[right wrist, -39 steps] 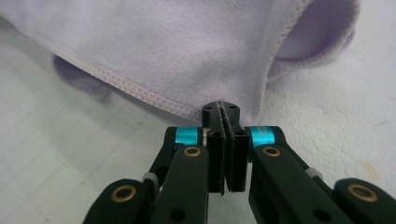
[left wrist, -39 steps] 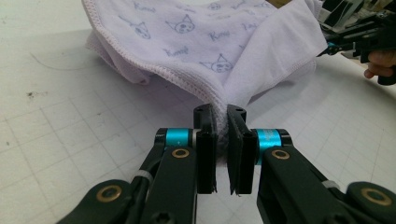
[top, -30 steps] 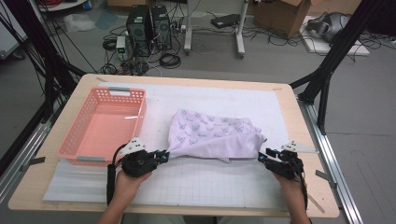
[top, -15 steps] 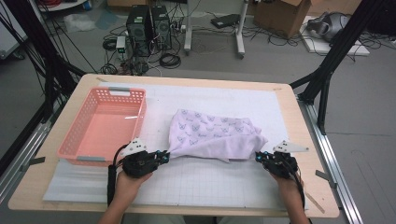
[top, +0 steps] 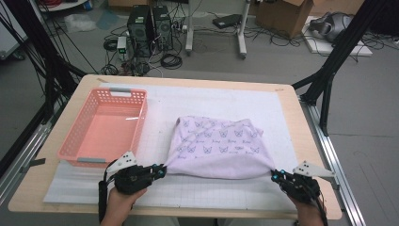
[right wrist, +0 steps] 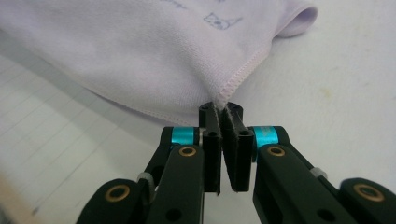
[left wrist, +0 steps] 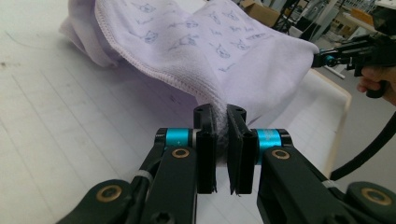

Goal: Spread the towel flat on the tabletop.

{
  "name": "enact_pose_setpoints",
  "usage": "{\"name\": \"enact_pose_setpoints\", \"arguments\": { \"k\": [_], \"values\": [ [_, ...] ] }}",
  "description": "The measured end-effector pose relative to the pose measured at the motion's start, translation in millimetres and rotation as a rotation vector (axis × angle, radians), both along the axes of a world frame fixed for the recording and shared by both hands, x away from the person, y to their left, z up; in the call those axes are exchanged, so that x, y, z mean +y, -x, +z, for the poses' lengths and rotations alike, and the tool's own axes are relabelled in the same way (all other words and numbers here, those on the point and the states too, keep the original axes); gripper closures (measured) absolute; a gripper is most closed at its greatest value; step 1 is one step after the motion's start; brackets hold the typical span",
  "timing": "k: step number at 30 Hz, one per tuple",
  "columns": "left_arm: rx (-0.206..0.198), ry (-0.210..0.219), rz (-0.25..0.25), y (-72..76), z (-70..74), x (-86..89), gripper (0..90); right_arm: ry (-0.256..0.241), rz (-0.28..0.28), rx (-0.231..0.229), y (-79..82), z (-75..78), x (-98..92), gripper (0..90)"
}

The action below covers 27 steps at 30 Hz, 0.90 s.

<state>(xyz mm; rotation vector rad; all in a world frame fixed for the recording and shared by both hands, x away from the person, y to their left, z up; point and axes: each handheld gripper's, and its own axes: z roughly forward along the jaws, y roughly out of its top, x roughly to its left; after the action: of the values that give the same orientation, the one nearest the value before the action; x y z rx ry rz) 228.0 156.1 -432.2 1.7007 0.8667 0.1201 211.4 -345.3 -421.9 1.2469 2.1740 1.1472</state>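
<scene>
A pale lilac towel (top: 220,146) printed with small butterflies lies on the white gridded mat (top: 211,197), its near edge stretched between my two grippers. My left gripper (top: 161,171) is shut on the towel's near left corner (left wrist: 219,112). My right gripper (top: 275,176) is shut on the near right corner (right wrist: 223,100). In the left gripper view the towel (left wrist: 205,51) rises taut from the jaws toward the right gripper (left wrist: 322,59), held by a hand at the far side. In the right gripper view the towel (right wrist: 140,51) hangs just above the mat, a folded edge at the top right.
A salmon plastic basket (top: 104,126) stands on the left of the table, close to my left hand. The wooden table edge (top: 310,136) runs along the right. Computer towers, cables and boxes lie on the floor beyond the far edge.
Both grippers have drawn the towel's near edge toward the person and a little apart, pulling the cloth flatter and wider. The right gripper moved nearer the front edge.
</scene>
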Motion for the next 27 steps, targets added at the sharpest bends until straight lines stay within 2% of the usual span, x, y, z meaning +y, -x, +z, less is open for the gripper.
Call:
{"name": "enact_pose_setpoints", "arguments": {
  "k": [11, 15, 19, 20, 21, 22, 24, 27],
  "values": [
    [0.048, 0.011, -0.042, 46.5, -5.1, 17.6, 83.0, 0.042, 0.032, 0.027, 69.0, 6.5, 4.1, 86.2],
    [0.055, -0.006, -0.094, 60.0, -4.4, 17.9, 82.9, 0.056, 0.038, 0.052, 84.9, 7.5, 4.9, 86.3],
    [0.075, -0.009, -0.163, 68.4, -3.3, 17.7, 81.1, 0.073, 0.054, 0.111, 97.2, 6.8, 4.7, 85.6],
    [0.067, -0.014, -0.151, 68.7, -3.7, 16.6, 75.3, 0.083, 0.056, 0.115, 99.2, 6.4, 5.2, 79.8],
    [0.060, -0.020, -0.125, 68.2, -3.4, 15.8, 62.5, 0.090, 0.044, 0.108, 99.4, 5.6, 5.3, 69.5],
    [0.049, -0.024, -0.104, 66.2, -2.5, 14.8, 54.3, 0.085, 0.041, 0.105, 98.2, 5.3, 4.5, 68.0],
    [0.022, -0.031, -0.072, 60.9, -0.4, 12.5, 49.9, 0.036, 0.035, 0.080, 94.7, 6.8, 1.4, 62.9],
    [0.020, -0.056, -0.024, 48.5, -2.1, 4.7, 46.1, -0.007, 0.002, 0.041, 86.1, 9.9, 0.8, 57.1]
  ]
}}
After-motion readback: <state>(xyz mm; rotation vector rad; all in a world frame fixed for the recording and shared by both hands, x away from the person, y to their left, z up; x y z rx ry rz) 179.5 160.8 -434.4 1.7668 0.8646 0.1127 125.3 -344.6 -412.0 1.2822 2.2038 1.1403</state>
